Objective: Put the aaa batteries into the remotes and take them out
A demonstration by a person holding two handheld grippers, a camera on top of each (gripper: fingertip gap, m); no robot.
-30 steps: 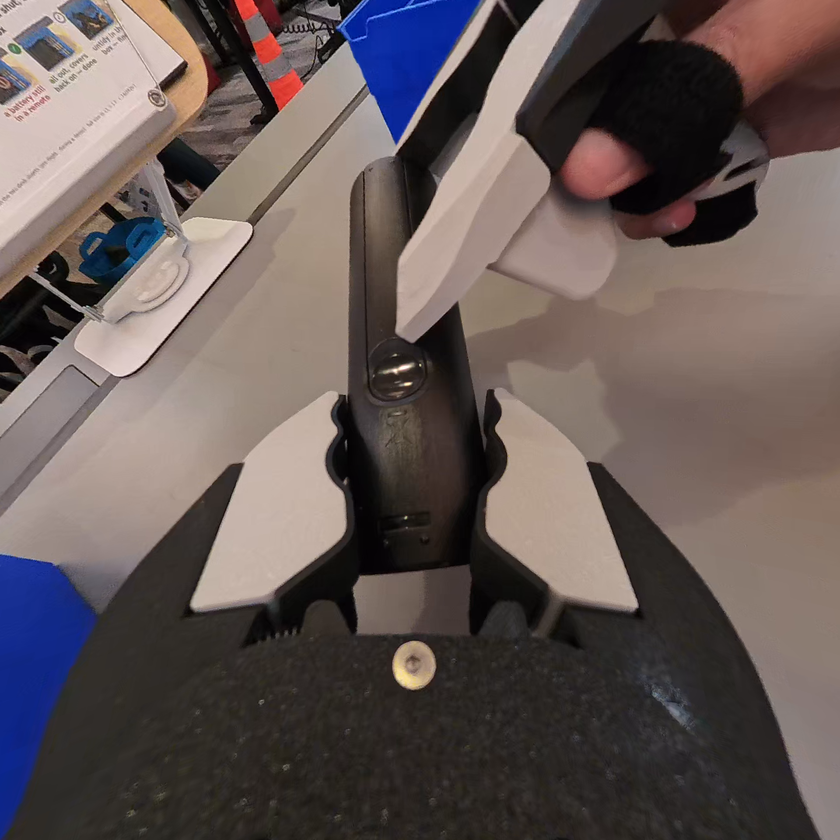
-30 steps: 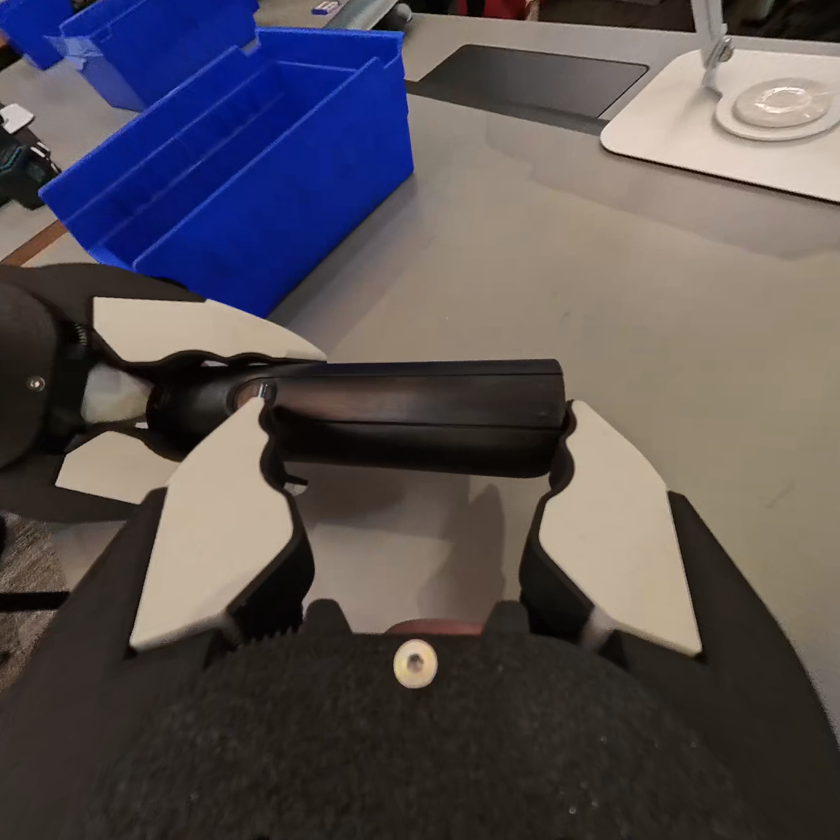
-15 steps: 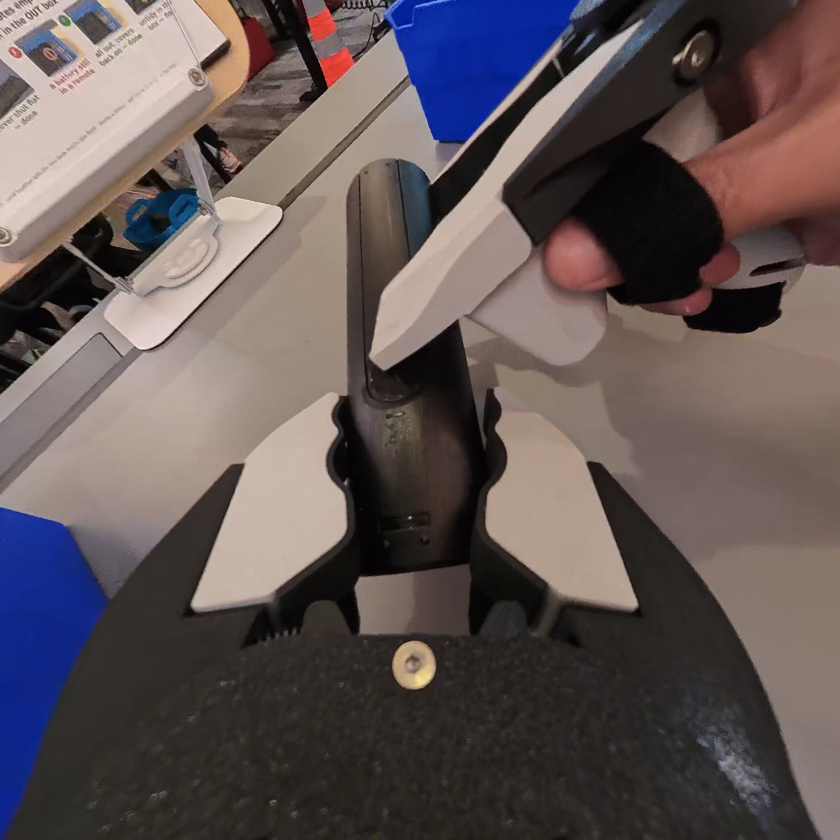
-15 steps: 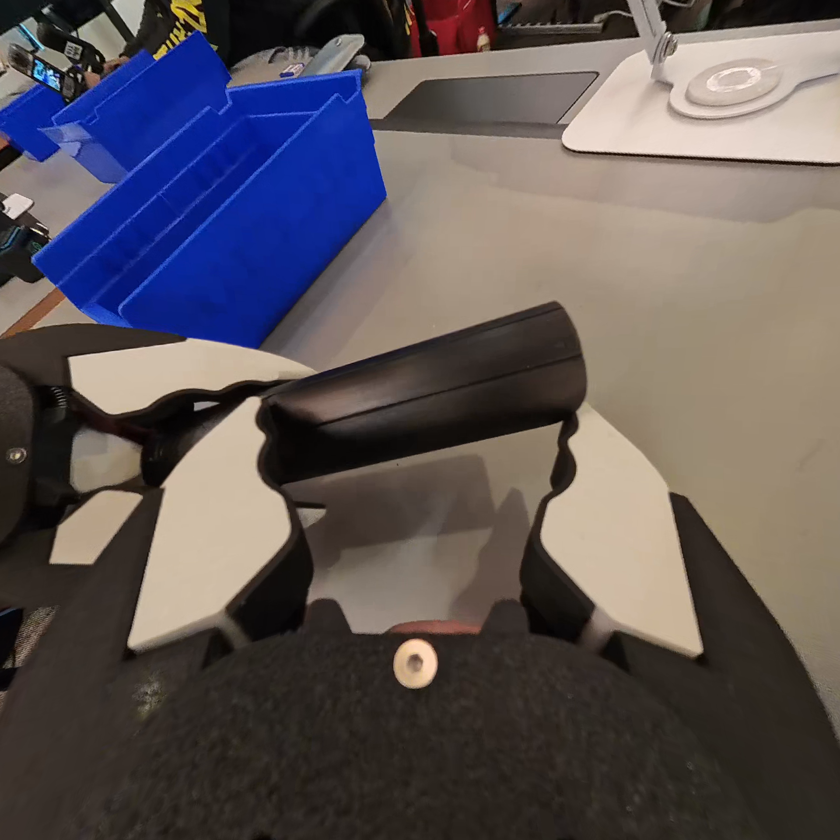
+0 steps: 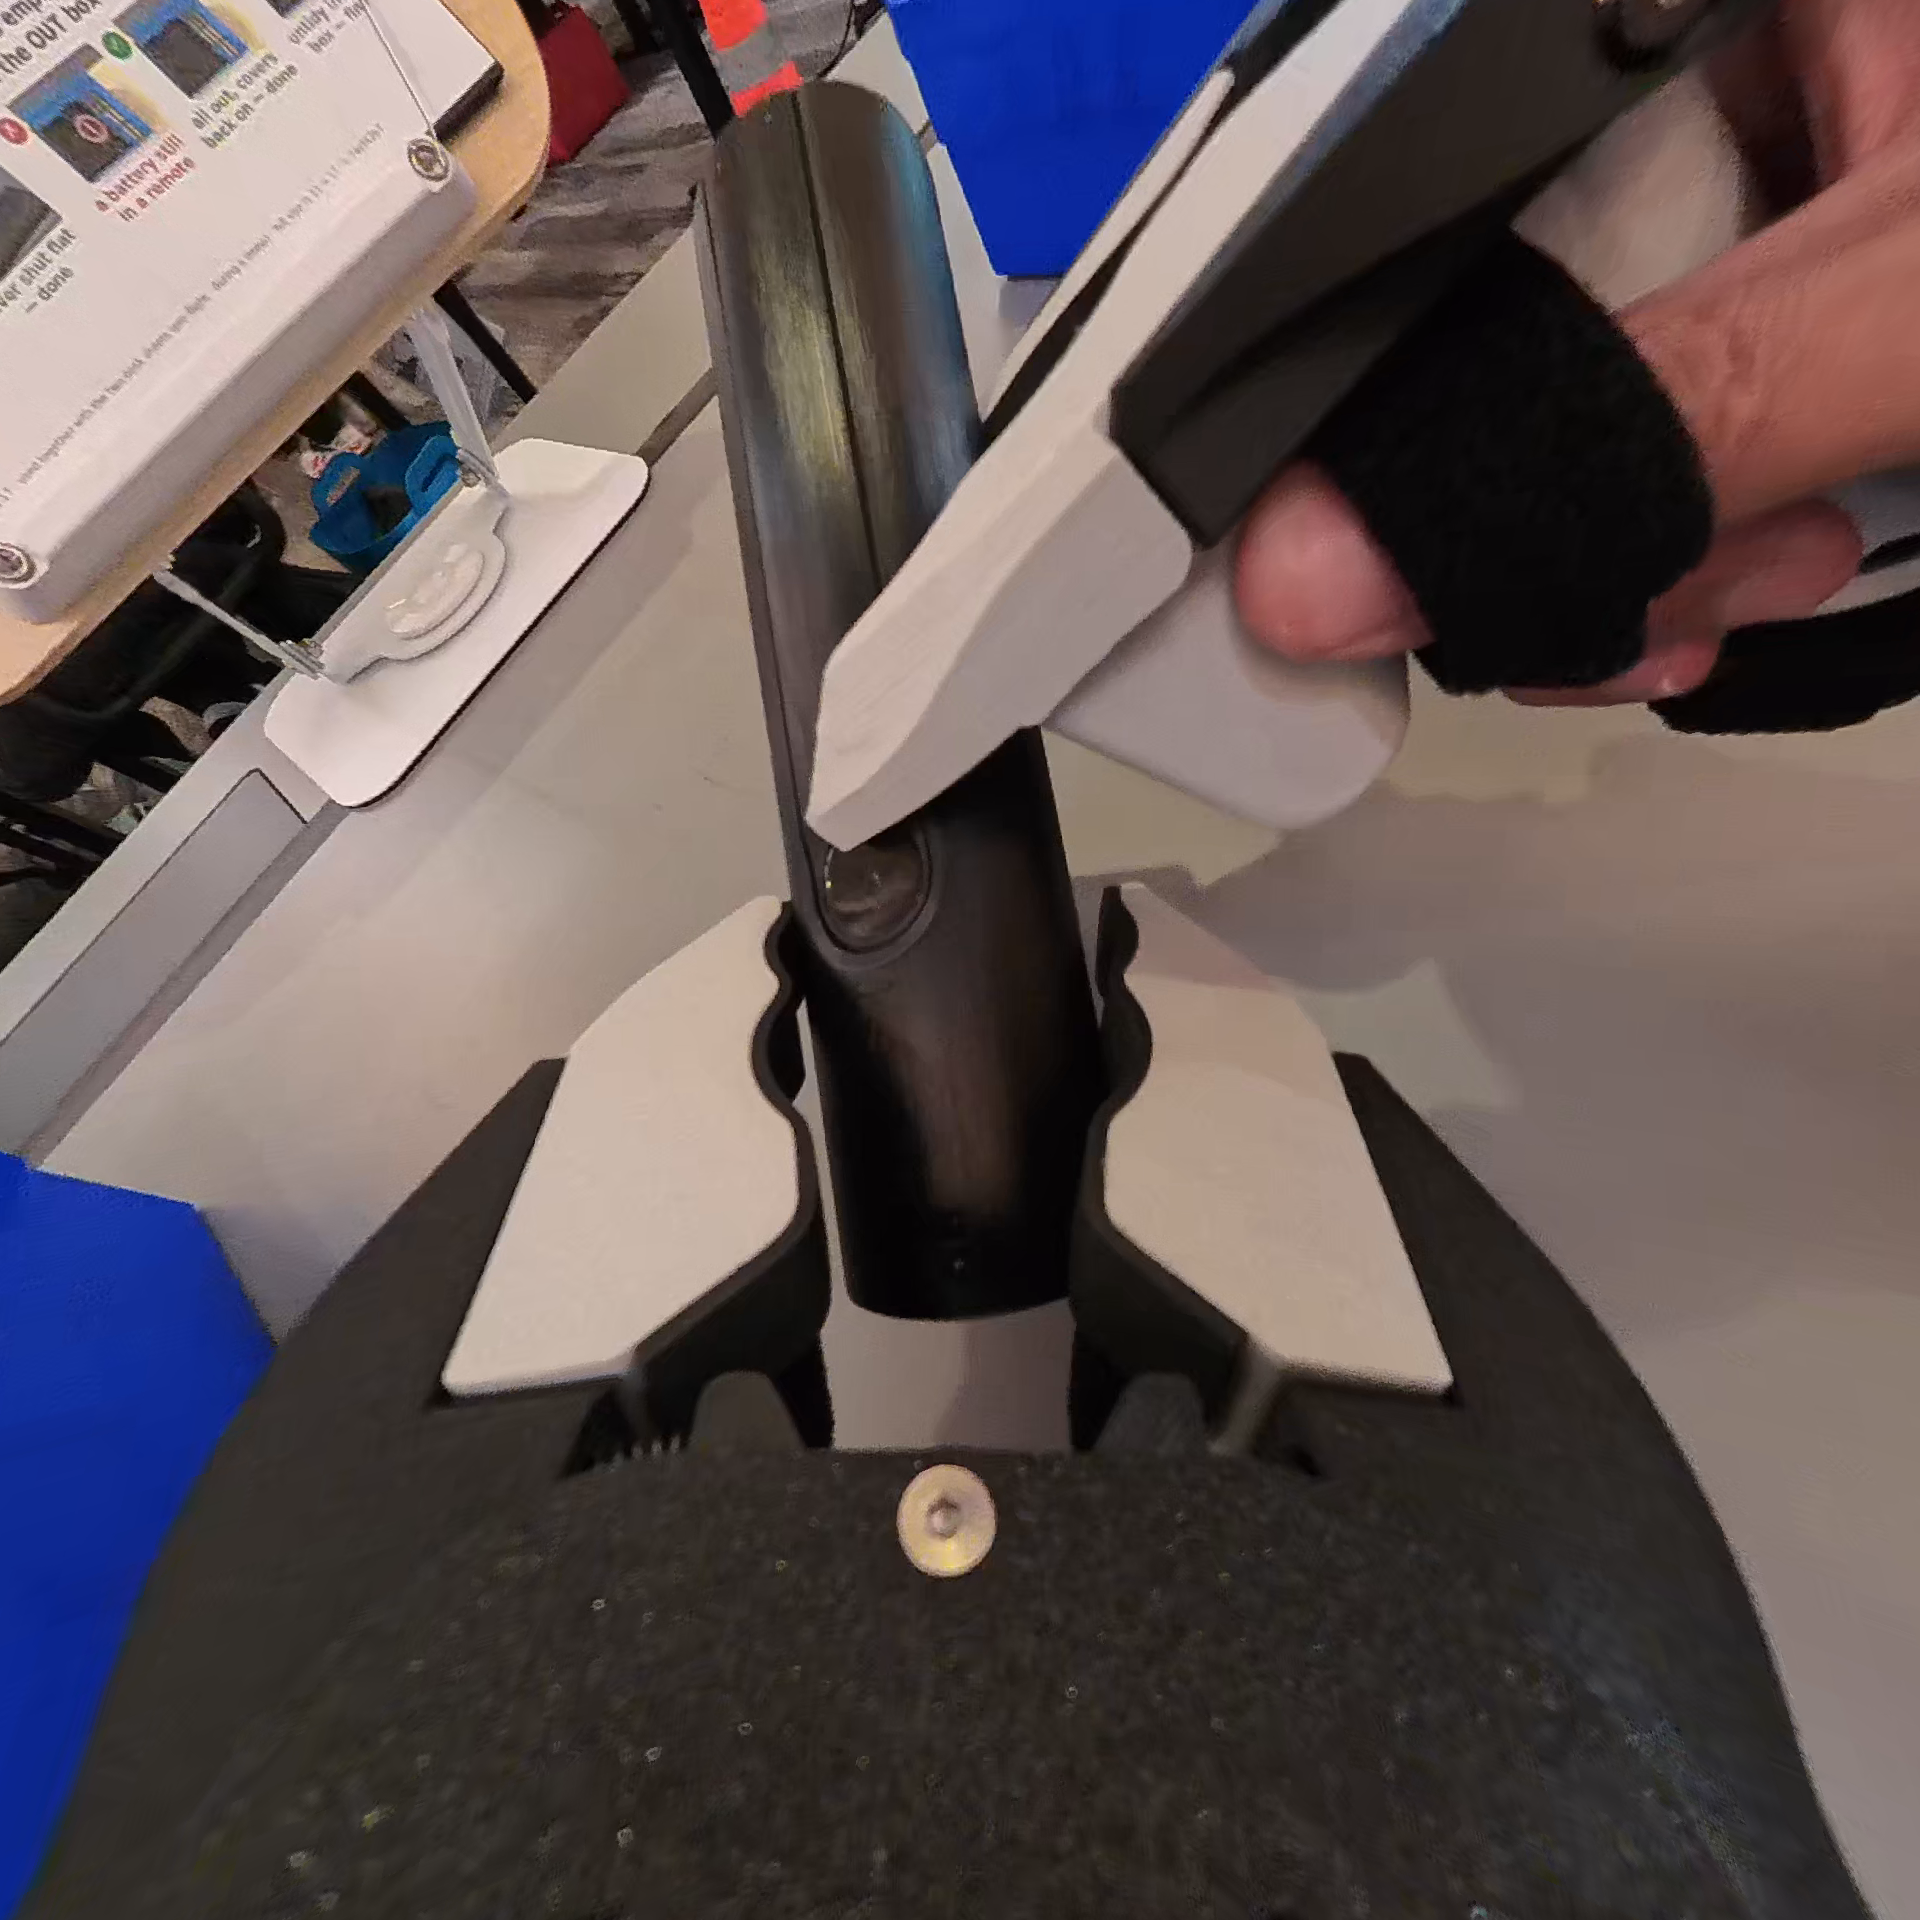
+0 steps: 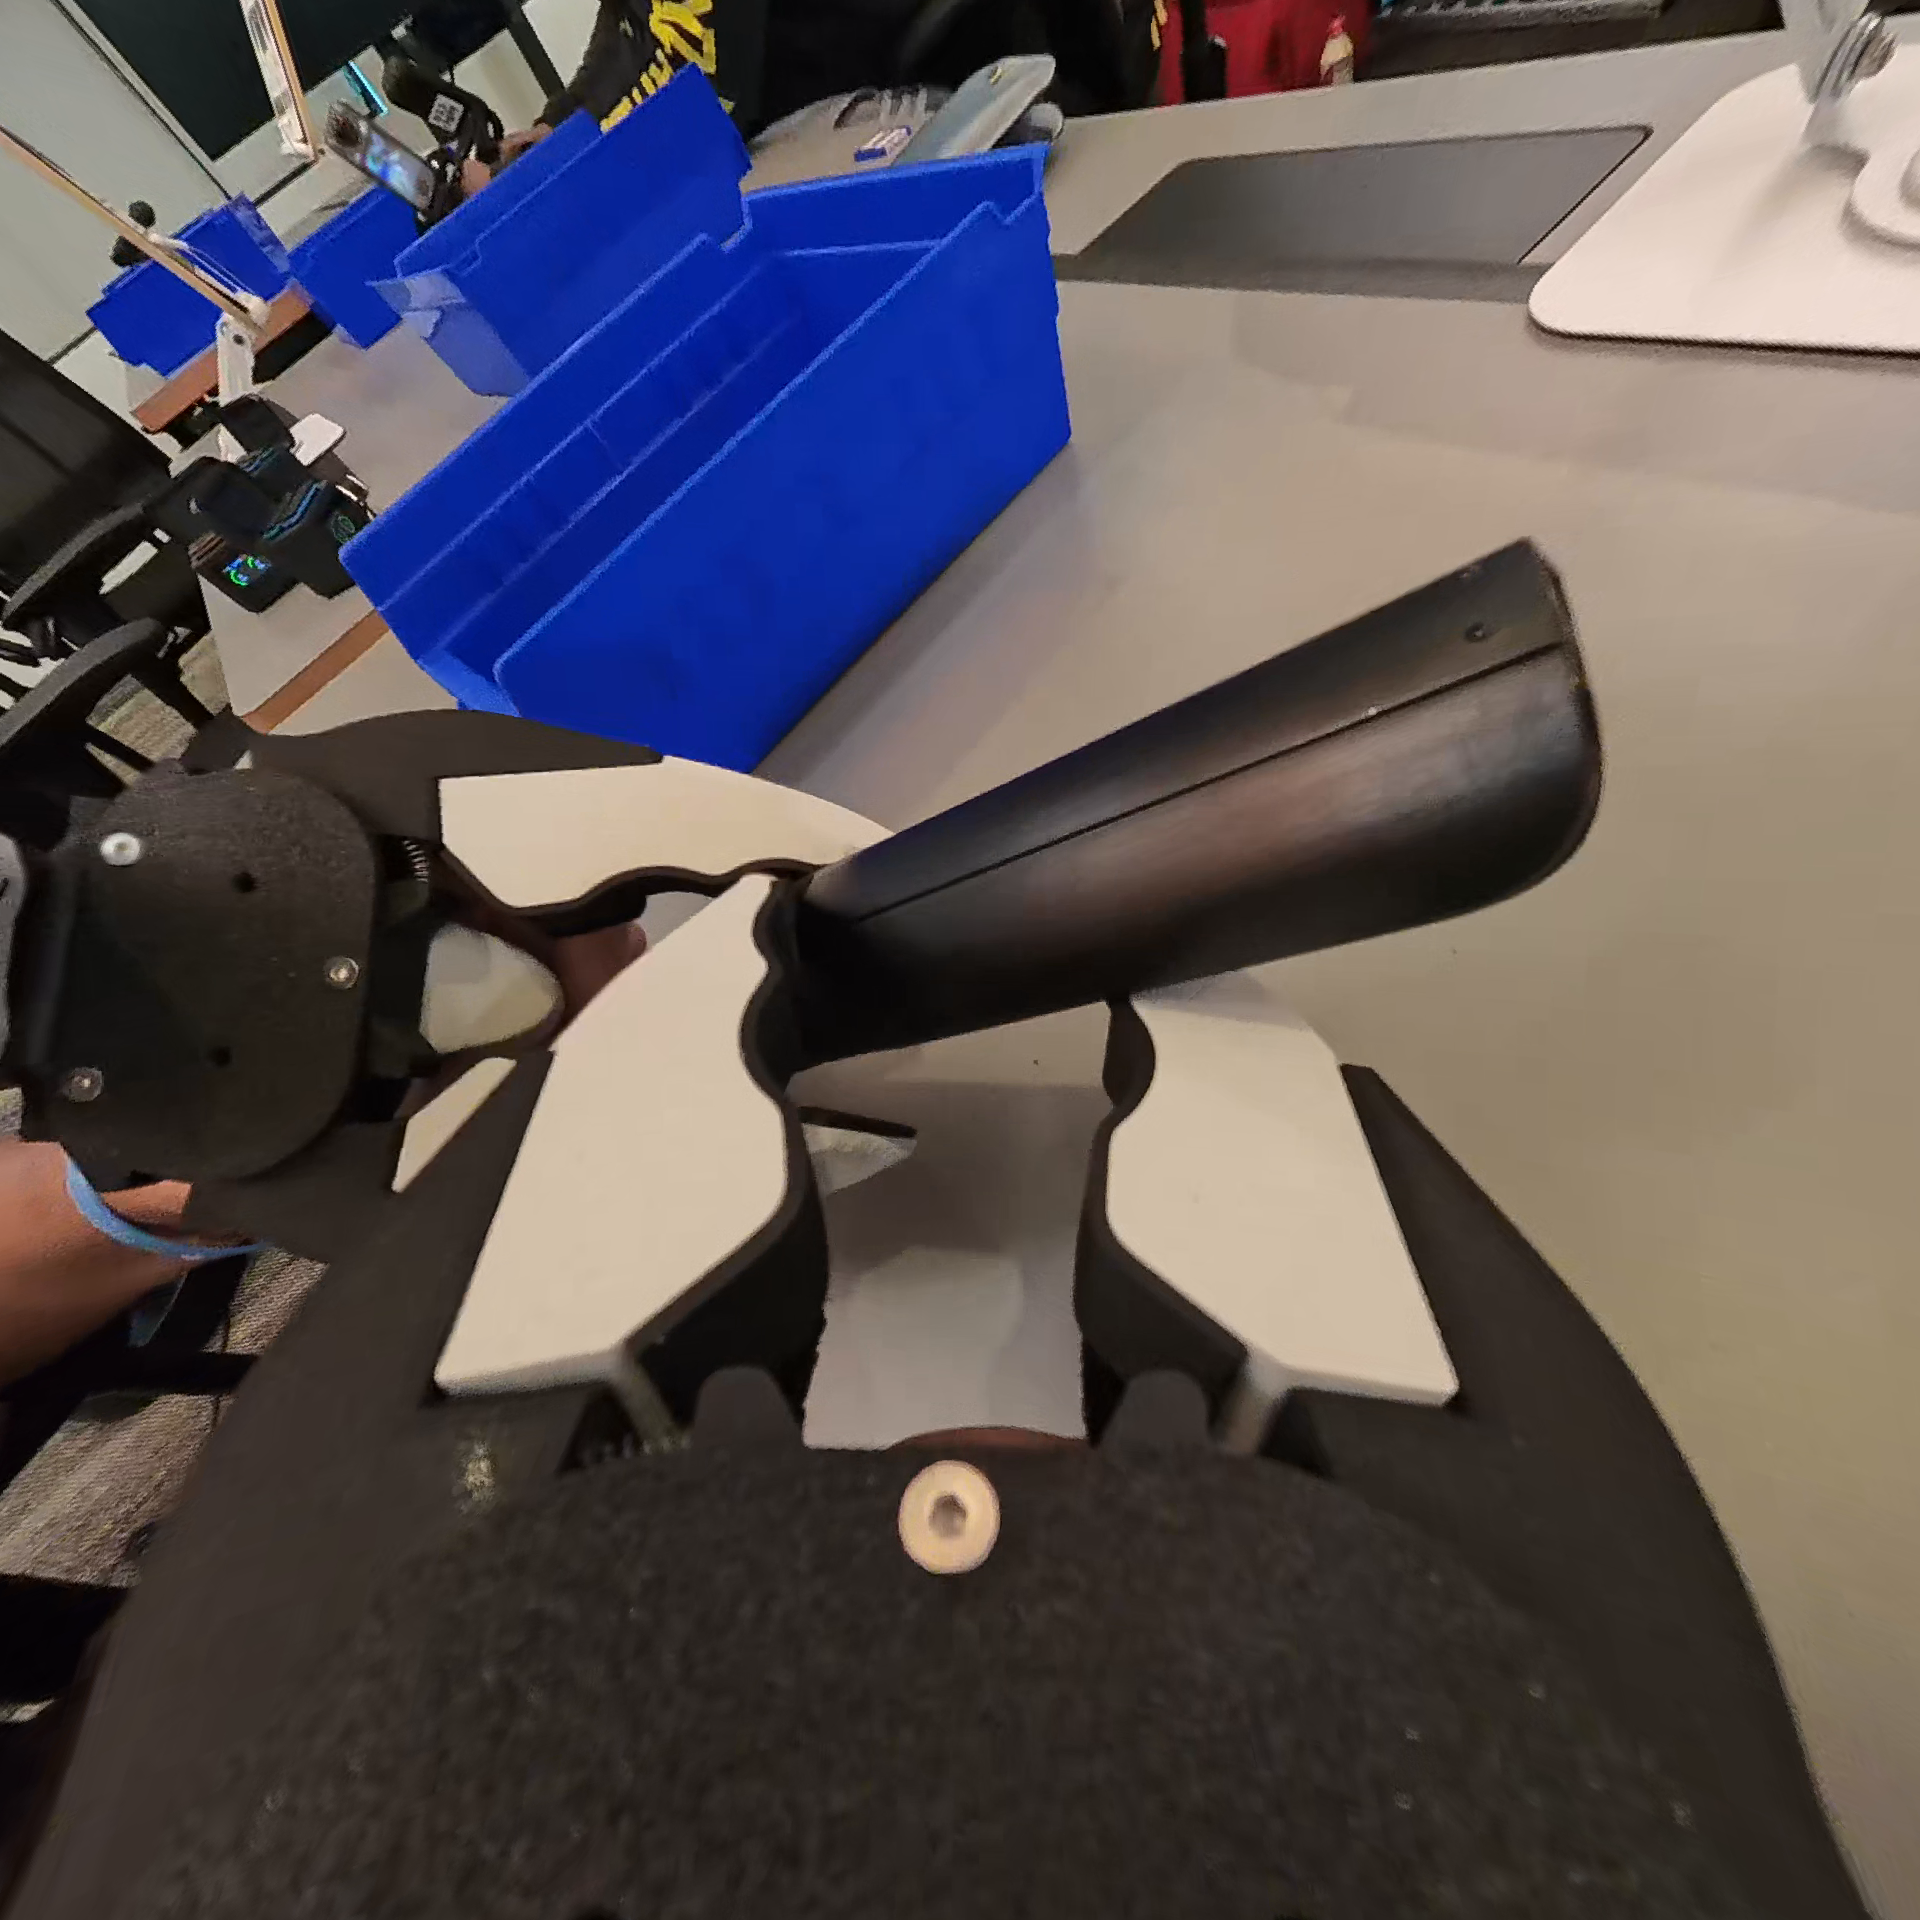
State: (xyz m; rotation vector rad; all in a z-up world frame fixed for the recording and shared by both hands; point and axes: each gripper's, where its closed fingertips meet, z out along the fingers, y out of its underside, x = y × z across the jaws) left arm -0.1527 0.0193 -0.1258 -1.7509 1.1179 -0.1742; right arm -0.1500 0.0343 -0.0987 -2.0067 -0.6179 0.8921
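A long black remote (image 5: 831,364) is held off the grey table, its far end tilted upward. My left gripper (image 5: 945,987) is shut on the remote's near end. A round silvery button (image 5: 873,883) sits on the remote just beyond the left fingers. In the left wrist view one white finger (image 5: 935,665) of my right gripper lies on the remote, with its tip at that button. In the right wrist view my right gripper (image 6: 945,997) has both tips against the remote (image 6: 1247,831), and the left gripper (image 6: 644,894) holds the far end. No batteries are visible.
An open blue bin (image 6: 779,499) stands on the table beyond the remote, and more blue bins (image 6: 571,239) are behind it. Another blue bin (image 5: 94,1351) is at my near left. A white stand base (image 5: 457,623) and an instruction sheet (image 5: 156,260) are at the left edge.
The remote's far end has swung upward from level. My right gripper's jaws have narrowed from wide open onto the remote. The left gripper has kept its hold.
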